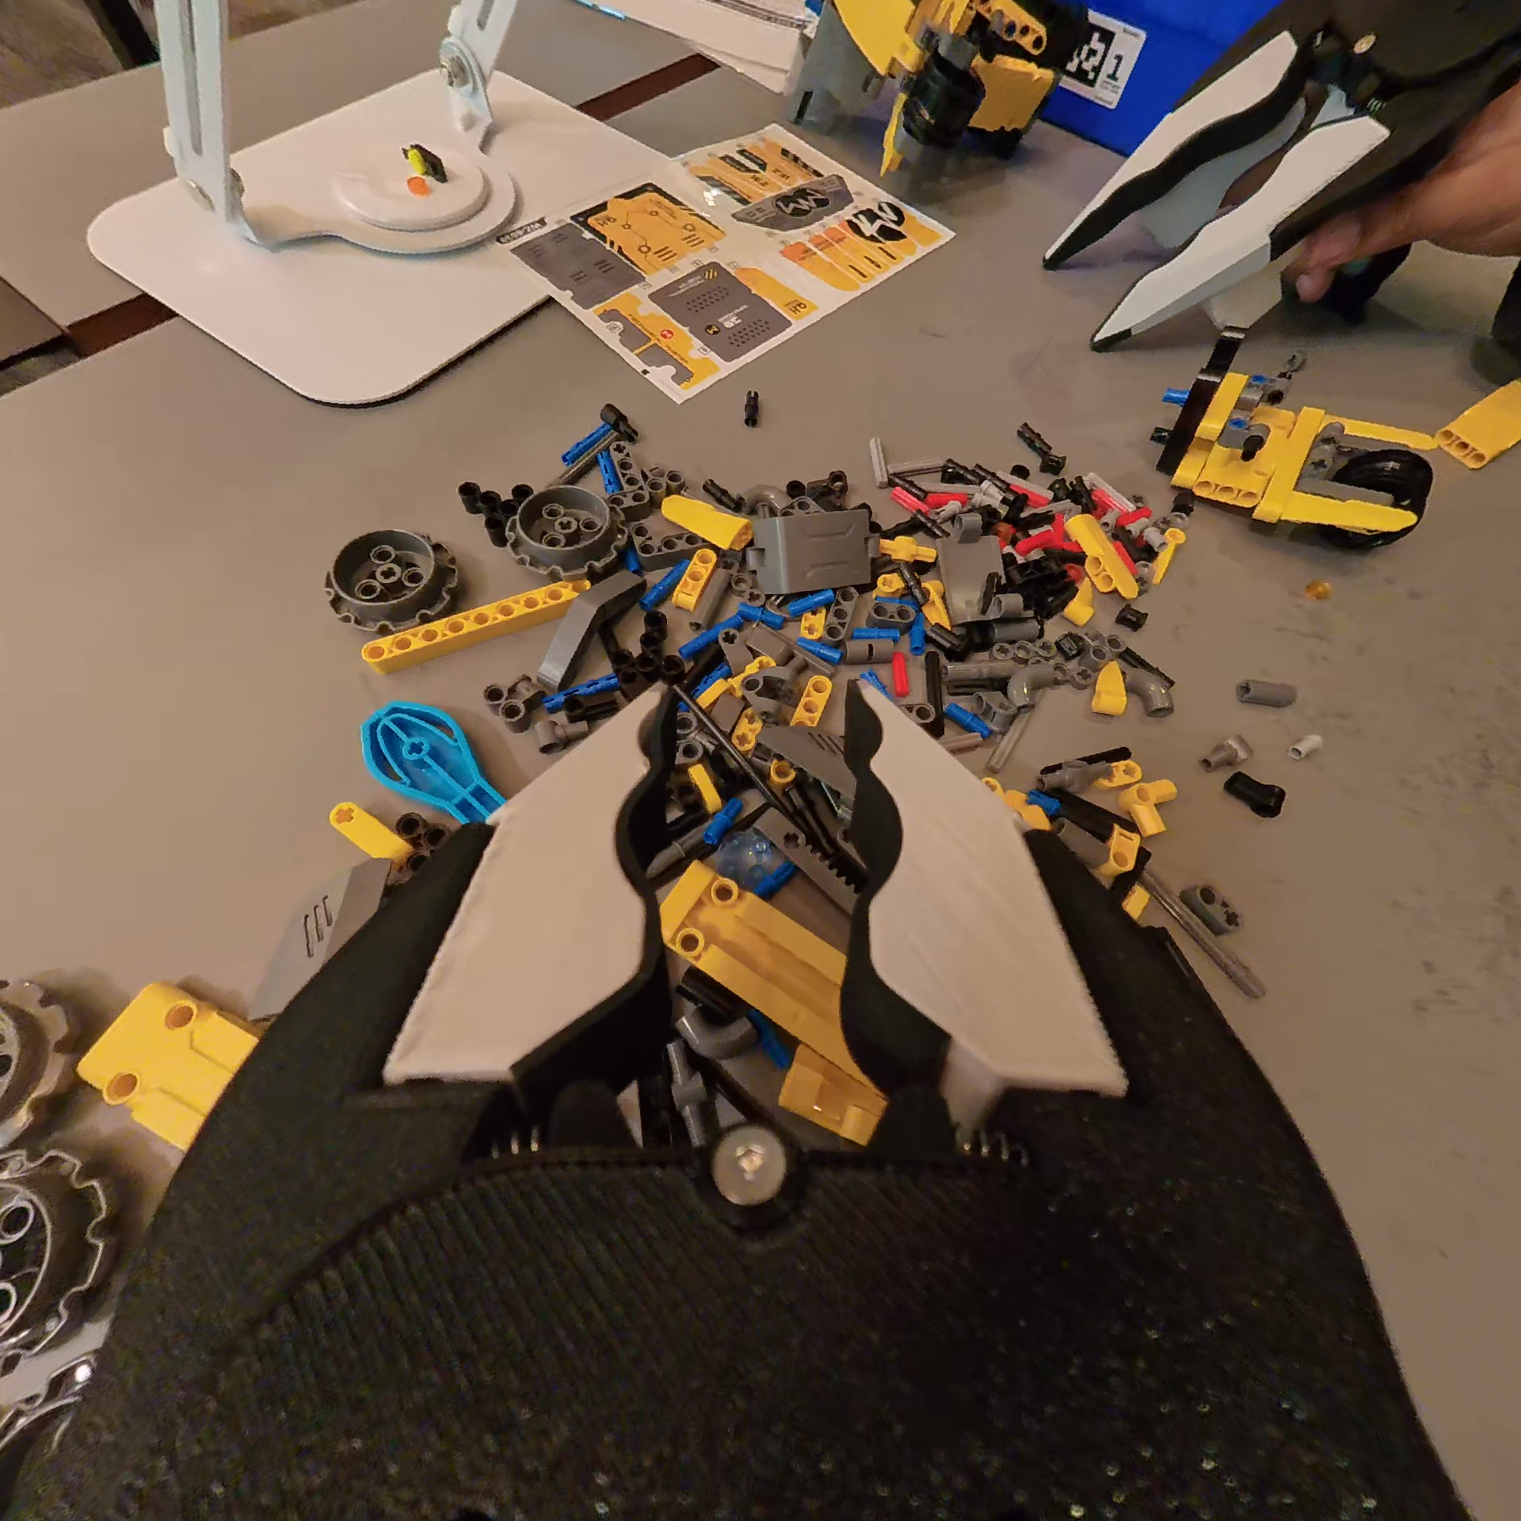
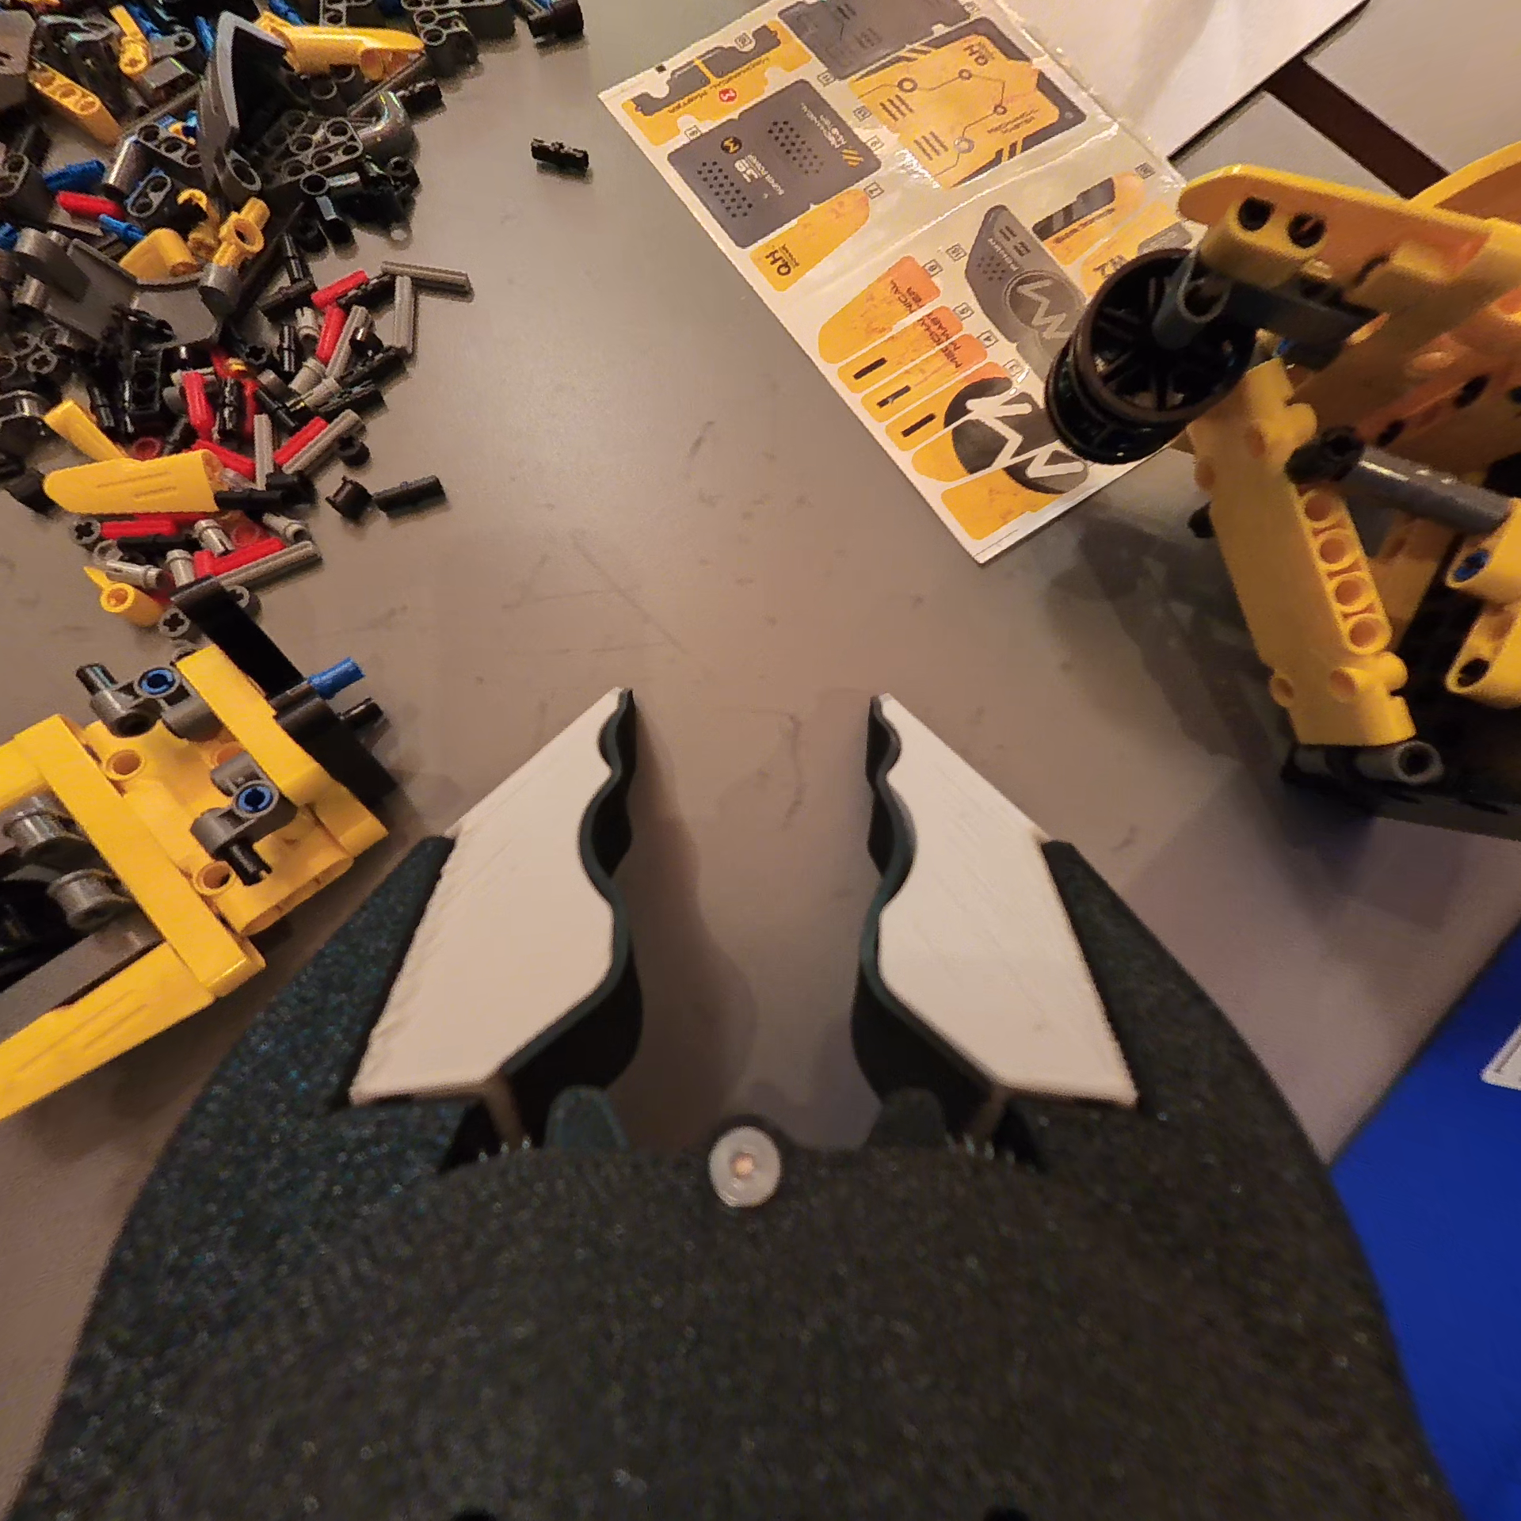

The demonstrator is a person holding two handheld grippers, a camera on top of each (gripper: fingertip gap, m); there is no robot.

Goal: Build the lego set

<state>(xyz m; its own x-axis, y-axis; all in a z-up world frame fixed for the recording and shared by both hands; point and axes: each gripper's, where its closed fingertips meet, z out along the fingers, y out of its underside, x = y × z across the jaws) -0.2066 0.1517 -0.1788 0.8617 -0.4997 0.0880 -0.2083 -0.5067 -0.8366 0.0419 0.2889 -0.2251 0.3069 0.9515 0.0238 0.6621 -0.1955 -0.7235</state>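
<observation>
1. left gripper [image 1: 753,700]: hovered low over the near edge of the pile of loose building pieces [image 1: 823,609], pointing forward along the grey table [image 1: 206,510]; jaws stood apart, nothing between them; tips sat above small blue, black and yellow parts.
2. right gripper [image 2: 749,708]: angled down over bare table [image 2: 700,461], jaws spread wide and empty; seen also in the left wrist view [image 1: 1152,272], held by a person's hand [image 1: 1416,206], tips pointing down toward the table.
3. small yellow sub-assembly [image 2: 156,823]: lay just left of the right gripper, with a black wheel, grey connectors and blue pins.
4. large yellow model [image 2: 1333,461]: stood to the right of the right gripper, upright, a black spoked wheel facing the camera.
5. sticker sheet [image 2: 897,247]: flat on the table beyond the right gripper, partly under the large model.
6. white stand base [image 1: 329,272]: far left, well apart from both grippers.
7. light blue tool [image 1: 424,761]: just left of the left gripper.
</observation>
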